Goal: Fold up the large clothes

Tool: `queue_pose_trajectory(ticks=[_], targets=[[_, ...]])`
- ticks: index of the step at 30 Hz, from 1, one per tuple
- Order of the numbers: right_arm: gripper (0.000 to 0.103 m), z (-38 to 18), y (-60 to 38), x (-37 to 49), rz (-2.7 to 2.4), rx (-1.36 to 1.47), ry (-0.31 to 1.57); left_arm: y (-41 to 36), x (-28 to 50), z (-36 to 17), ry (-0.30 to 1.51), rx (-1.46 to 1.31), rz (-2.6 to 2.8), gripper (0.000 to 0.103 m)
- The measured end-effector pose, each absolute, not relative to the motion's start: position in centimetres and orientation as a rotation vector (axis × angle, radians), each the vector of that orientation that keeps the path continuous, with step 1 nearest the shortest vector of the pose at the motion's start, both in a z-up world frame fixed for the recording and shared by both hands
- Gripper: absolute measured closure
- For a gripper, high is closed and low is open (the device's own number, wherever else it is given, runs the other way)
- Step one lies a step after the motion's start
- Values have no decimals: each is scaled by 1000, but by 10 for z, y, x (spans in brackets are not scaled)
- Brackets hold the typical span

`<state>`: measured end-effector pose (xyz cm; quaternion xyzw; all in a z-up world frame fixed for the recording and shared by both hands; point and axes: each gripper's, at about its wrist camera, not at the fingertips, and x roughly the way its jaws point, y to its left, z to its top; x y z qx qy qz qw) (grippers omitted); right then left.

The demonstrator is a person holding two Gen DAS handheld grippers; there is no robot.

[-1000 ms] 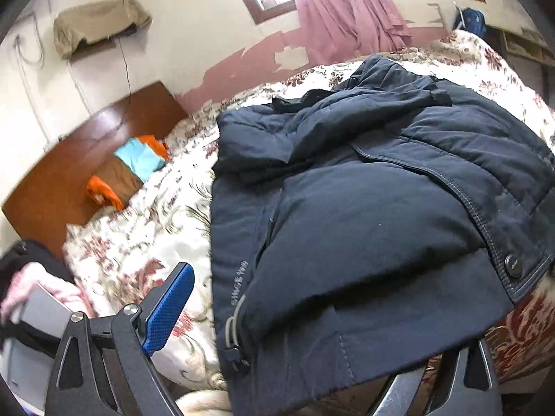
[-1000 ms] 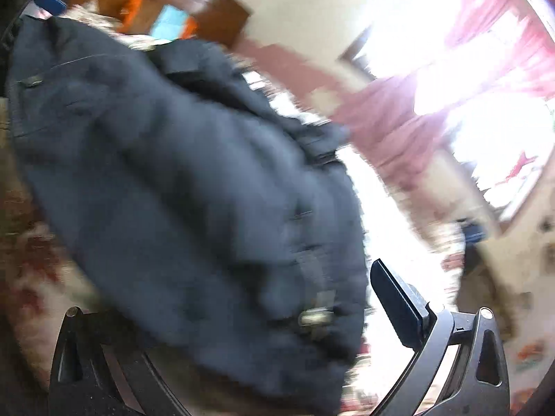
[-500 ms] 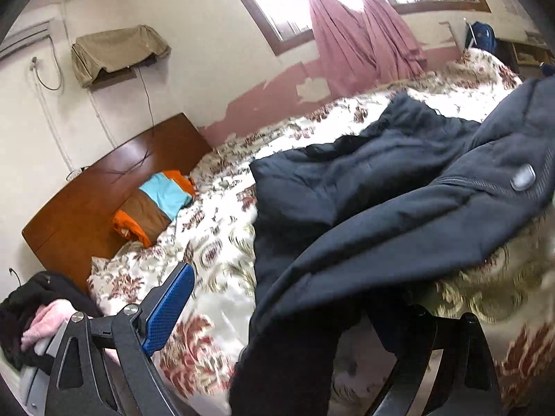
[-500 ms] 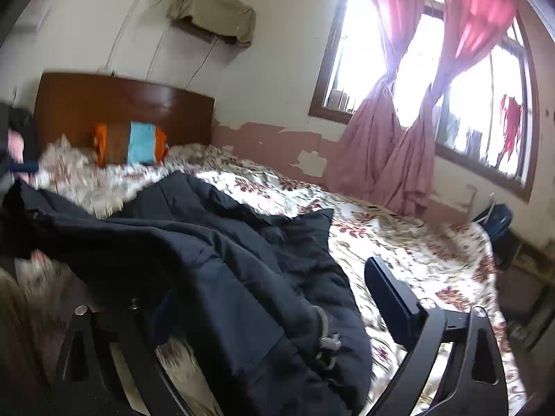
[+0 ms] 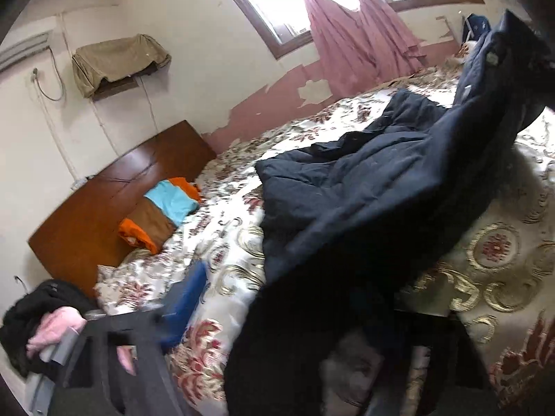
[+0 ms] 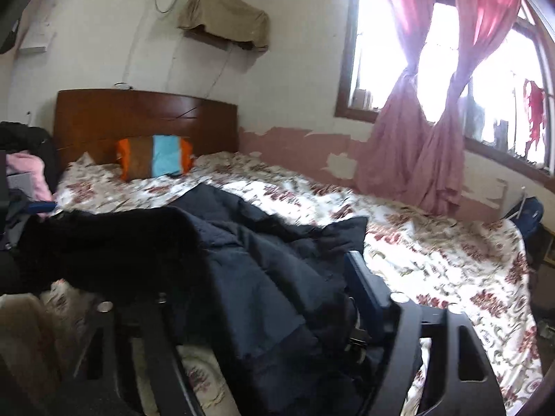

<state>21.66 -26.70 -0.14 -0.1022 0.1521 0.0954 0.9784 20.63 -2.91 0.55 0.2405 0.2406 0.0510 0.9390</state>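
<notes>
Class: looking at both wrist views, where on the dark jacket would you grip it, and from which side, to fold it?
Probably its near hem edge, approached from the foot of the bed: that edge lies nearest, between each gripper's closing jaws, while the rest trails toward the headboard.

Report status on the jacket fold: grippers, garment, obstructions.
Left gripper and right gripper both closing, jacket hem between the jaws. Navy jacket part lifted off floral bedspread. Nothing in the way.
</notes>
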Motion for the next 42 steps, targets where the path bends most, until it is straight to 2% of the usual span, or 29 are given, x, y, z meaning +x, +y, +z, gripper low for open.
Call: queue_pose_trajectory(ticks=[1,5,7,8,10,12,14,31,36,42], targets=[[46,-7,-269,213,205,-186,329,-31,203,3,487,492,95,58],[48,-34,-286,196,217,-68,409,-48,187,-14,463,567,79,73],[61,-45,-293,189,226,-20,438,-47,181,-15,463,547,51,82],[72,-50,-298,187,230,-1,443,-45,176,-15,461,516,25,87],[80,-57,-303,179,241,32,450,-42,164,-12,431,468,0,90],[87,-63,-307,170,243,39,444,-39,156,-10,402,433,-11,92],[89,-65,-311,156,257,62,418,-36,145,-5,370,387,-17,93],[90,10,-311,22,357,6,102,-26,22,73,81,408,4,94],[90,20,-300,33,351,-42,88,-22,13,83,59,441,29,94],[90,25,-291,58,304,-41,84,-17,46,86,73,397,41,94]])
